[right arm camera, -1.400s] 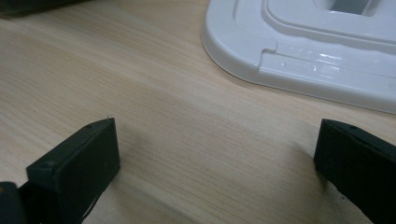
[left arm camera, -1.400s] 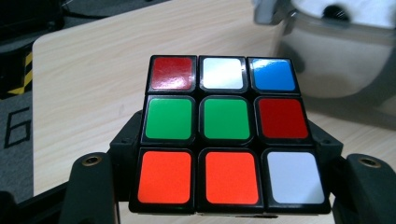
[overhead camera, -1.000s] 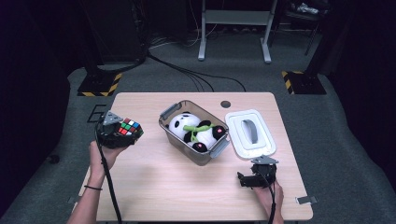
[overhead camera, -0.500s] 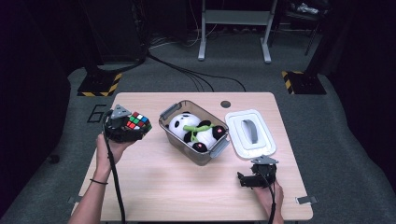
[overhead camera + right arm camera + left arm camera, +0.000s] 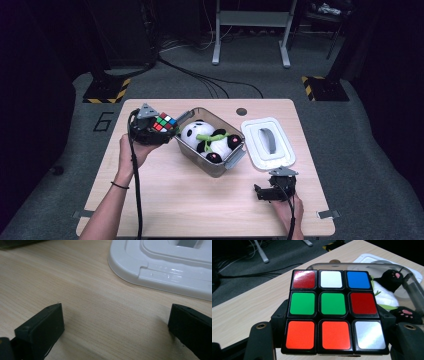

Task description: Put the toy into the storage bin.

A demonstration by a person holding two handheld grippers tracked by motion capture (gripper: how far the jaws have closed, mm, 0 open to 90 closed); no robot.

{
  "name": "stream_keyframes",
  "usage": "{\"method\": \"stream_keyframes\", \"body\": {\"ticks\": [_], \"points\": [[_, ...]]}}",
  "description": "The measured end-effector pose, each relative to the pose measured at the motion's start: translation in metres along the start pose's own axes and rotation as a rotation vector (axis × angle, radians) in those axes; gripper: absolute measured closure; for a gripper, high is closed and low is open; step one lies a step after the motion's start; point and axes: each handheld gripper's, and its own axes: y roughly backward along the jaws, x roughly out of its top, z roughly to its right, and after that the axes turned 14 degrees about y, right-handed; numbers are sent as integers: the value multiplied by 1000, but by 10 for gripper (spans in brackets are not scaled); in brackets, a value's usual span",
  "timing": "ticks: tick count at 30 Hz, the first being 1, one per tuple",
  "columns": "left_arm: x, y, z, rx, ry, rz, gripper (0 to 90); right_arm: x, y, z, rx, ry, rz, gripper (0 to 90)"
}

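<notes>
Two grippers are at work, and the left gripper (image 5: 161, 127) carries the load: its fingers (image 5: 260, 340) are clamped on either side of a colour-scrambled puzzle cube (image 5: 162, 122), which fills the space between them in the left gripper view, its nine-tile face turned up toward the camera. From the high view the cube hangs above the bench (image 5: 165, 200), just beside the left rim of the clear plastic bin (image 5: 212, 167), where a panda plush (image 5: 207, 140) already lies. The step in hand looks like the carry — bringing the cube across to drop it into the bin with the toy. The next move probably calls for a short travel over the near wall, high enough to clear the rim and its latch, then a lowering into whatever room the plush leaves before the fingers let go; the free space seems tight, so the cube may end up resting on the panda. The right gripper (image 5: 272, 190) rests low on the bench, fingers (image 5: 41, 327) spread wide with nothing between them, near the corner of the white lid (image 5: 267, 145) — well placed, I judge, to fit it later.
</notes>
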Motion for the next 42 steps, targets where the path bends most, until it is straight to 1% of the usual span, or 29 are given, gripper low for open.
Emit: {"method": "stream_keyframes", "body": {"ticks": [10, 16, 18, 19, 21, 24, 27, 31, 33, 34, 35, 39, 42], "points": [[11, -28, 24, -59, -3, -23, 341, 0, 0, 0, 0, 0, 0, 0], [15, -42, 42, -86, -31, -46, 341, 0, 0, 0, 1, -2, 0, 0], [15, -46, 46, -92, -36, -57, 341, 0, 0, 0, 1, -3, 0, 0], [15, -50, 48, -99, -32, -53, 341, 0, 0, 0, 1, -2, 0, 0], [16, -54, 52, -107, -35, -68, 341, 0, 0, 0, 1, -3, 0, 0], [16, -65, 59, -124, -23, -73, 341, 0, 0, 0, 1, -3, 0, 0], [17, -71, 63, -126, -24, -89, 341, 0, 0, 0, 2, -3, 0, 0], [19, -79, 68, -136, 2, -95, 341, 0, 0, 0, 1, -5, 1, 0], [20, -83, 70, -136, 20, -98, 341, 0, 0, 0, 0, -5, 1, 0], [20, -86, 71, -145, 36, -100, 341, 0, 0, 0, 0, -5, 1, 0], [20, -87, 72, -146, 42, -105, 341, 0, 0, 0, 0, -5, 0, 0], [19, -94, 80, -155, 49, -112, 341, 0, 0, 0, -1, -7, 1, 0], [19, -98, 87, -176, 56, -118, 341, 0, 0, 0, -1, -6, 0, 0]]}}
